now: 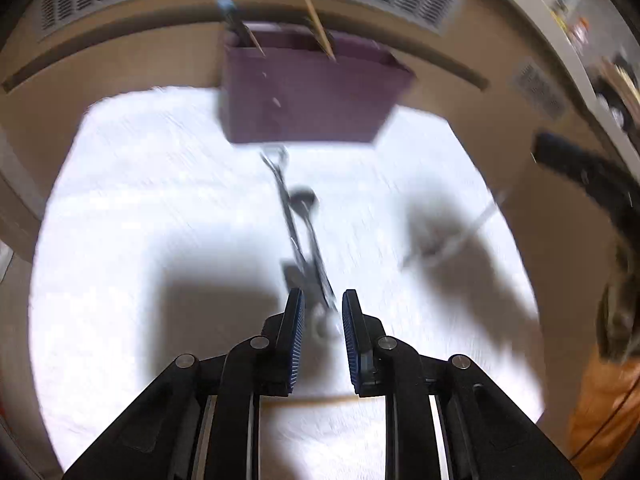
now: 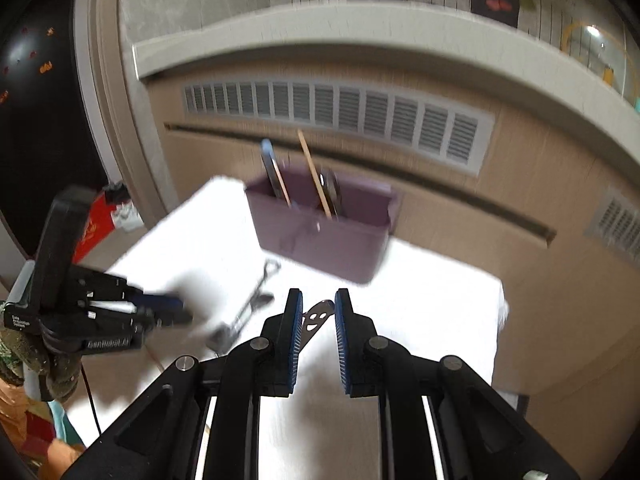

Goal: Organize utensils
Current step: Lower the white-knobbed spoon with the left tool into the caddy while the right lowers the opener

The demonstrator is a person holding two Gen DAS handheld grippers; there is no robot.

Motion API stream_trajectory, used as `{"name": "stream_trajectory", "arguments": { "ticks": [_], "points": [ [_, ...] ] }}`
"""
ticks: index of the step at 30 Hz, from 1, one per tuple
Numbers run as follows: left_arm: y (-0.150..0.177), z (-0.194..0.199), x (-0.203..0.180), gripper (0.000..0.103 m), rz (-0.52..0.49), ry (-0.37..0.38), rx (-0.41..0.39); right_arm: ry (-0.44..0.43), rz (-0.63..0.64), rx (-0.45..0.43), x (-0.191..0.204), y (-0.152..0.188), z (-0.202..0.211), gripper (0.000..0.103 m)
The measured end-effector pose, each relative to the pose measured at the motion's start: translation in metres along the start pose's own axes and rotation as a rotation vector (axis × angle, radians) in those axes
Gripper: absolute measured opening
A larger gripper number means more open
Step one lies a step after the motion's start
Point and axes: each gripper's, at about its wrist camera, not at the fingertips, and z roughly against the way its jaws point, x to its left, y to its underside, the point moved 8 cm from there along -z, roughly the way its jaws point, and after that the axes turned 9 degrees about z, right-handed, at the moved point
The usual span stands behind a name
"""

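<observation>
A purple utensil holder (image 1: 312,92) stands at the far edge of a white cloth (image 1: 160,200); it also shows in the right wrist view (image 2: 324,232). It holds wooden chopsticks (image 1: 314,20) and a dark utensil with a blue end (image 1: 234,20). Blurred metal utensils (image 1: 300,232) lie crossed on the cloth ahead of my left gripper (image 1: 322,304), which is open and empty just above their near ends. My right gripper (image 2: 316,308) is open over a metal utensil with a smiley cut-out (image 2: 316,316). The left gripper (image 2: 176,310) shows at left there.
Another metal utensil (image 1: 452,240) lies on the cloth to the right. A wooden stick (image 1: 316,400) lies under my left gripper. A beige wall with vent grilles (image 2: 336,112) stands behind the holder. The cloth's edges drop off at left and right.
</observation>
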Motion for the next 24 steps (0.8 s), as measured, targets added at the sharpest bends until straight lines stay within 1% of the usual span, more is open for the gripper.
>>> {"name": "stream_trajectory", "arguments": {
  "ticks": [2,3,4,5,7,8,10,14,17,18,19,20,23,24],
  "points": [
    [0.014,0.001,-0.010,0.021,-0.053,-0.015,-0.061,0.009,0.012,0.020,-0.001,0.011,-0.002,0.015],
    [0.024,0.002,-0.019,0.021,-0.083,-0.004,-0.090,0.011,0.014,0.024,-0.002,0.016,-0.002,0.015],
    [0.033,-0.001,-0.022,0.022,-0.102,-0.004,-0.099,0.011,0.014,0.026,-0.003,0.018,-0.002,0.015],
    [0.036,-0.003,-0.025,0.022,-0.120,-0.021,-0.109,0.010,0.011,0.027,-0.004,0.021,-0.002,0.015],
    [0.040,-0.010,-0.026,0.025,-0.164,-0.095,-0.144,0.010,0.008,0.026,-0.006,0.023,-0.002,0.015],
    [0.039,-0.016,-0.025,0.026,-0.167,-0.119,-0.149,0.010,0.009,0.026,-0.006,0.024,-0.002,0.015],
    [0.040,-0.026,-0.020,0.030,-0.137,-0.115,-0.132,0.008,0.009,0.020,-0.005,0.023,-0.002,0.015],
    [0.038,-0.047,-0.011,0.032,-0.093,-0.148,-0.123,-0.001,0.010,0.009,-0.001,0.022,0.000,0.015],
    [0.030,-0.050,-0.007,0.032,-0.039,-0.141,-0.155,0.007,0.030,0.008,0.004,0.023,0.000,0.015],
    [0.028,-0.050,-0.006,0.028,-0.029,-0.139,-0.164,0.008,0.034,0.007,0.006,0.023,0.000,0.015],
    [0.027,-0.049,-0.004,0.022,-0.022,-0.142,-0.178,0.009,0.038,0.006,0.007,0.023,0.002,0.015],
    [0.027,-0.047,-0.002,0.022,-0.019,-0.142,-0.192,0.011,0.041,0.003,0.007,0.023,0.003,0.015],
    [0.031,-0.027,-0.002,0.022,-0.014,-0.116,-0.253,0.020,0.045,-0.011,0.008,0.023,0.012,0.015],
    [0.031,-0.015,-0.004,0.022,-0.022,-0.105,-0.291,0.027,0.049,-0.017,0.008,0.023,0.016,0.015]
  ]
}}
